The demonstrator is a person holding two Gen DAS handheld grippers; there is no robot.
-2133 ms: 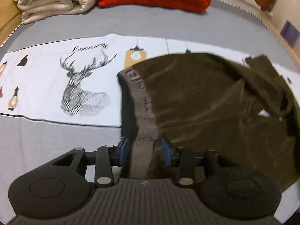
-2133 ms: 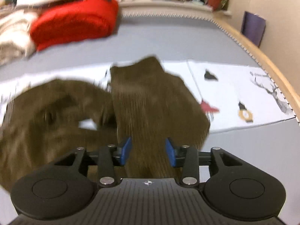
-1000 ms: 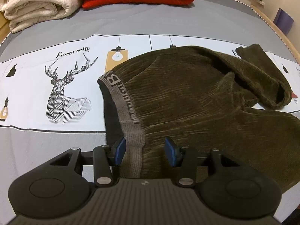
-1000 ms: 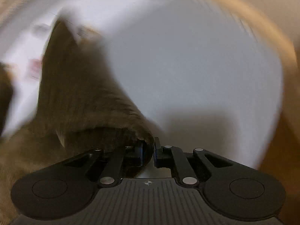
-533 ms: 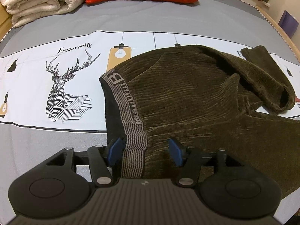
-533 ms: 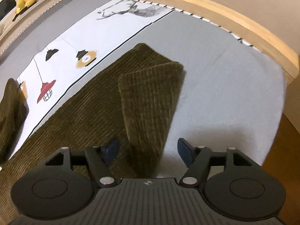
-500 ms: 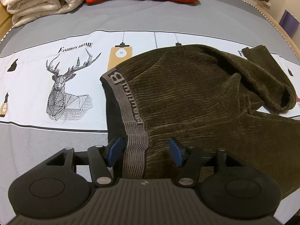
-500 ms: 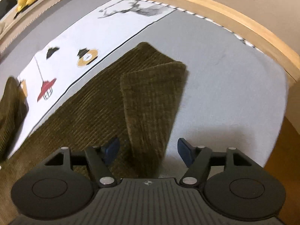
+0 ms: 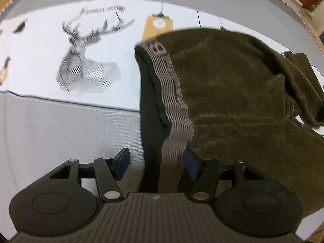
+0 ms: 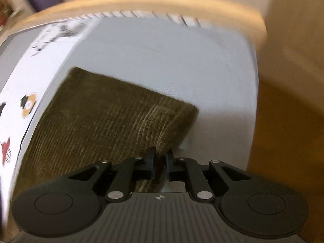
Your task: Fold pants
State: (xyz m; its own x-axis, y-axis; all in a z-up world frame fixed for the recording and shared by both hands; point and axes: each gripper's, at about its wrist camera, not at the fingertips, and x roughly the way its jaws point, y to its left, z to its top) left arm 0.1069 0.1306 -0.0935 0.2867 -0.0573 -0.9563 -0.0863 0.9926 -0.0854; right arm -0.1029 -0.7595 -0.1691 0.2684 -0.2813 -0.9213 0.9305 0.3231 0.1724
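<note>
1. Two grippers are seen over olive corduroy pants (image 9: 232,93) spread on a grey bed sheet (image 9: 66,129).
2. Fingers of the left gripper (image 9: 156,163) are spread wide, with the grey waistband (image 9: 172,101) lying between them.
3. A pant-leg hem corner (image 10: 168,129) is pinched by the right gripper (image 10: 161,164), near the bed's wooden edge (image 10: 141,0).

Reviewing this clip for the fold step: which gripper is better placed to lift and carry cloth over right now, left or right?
Right. The right gripper looks shut on the hem corner of the pant leg, ready to carry. The left gripper is open, its jaws astride the waistband without pinching it.
</note>
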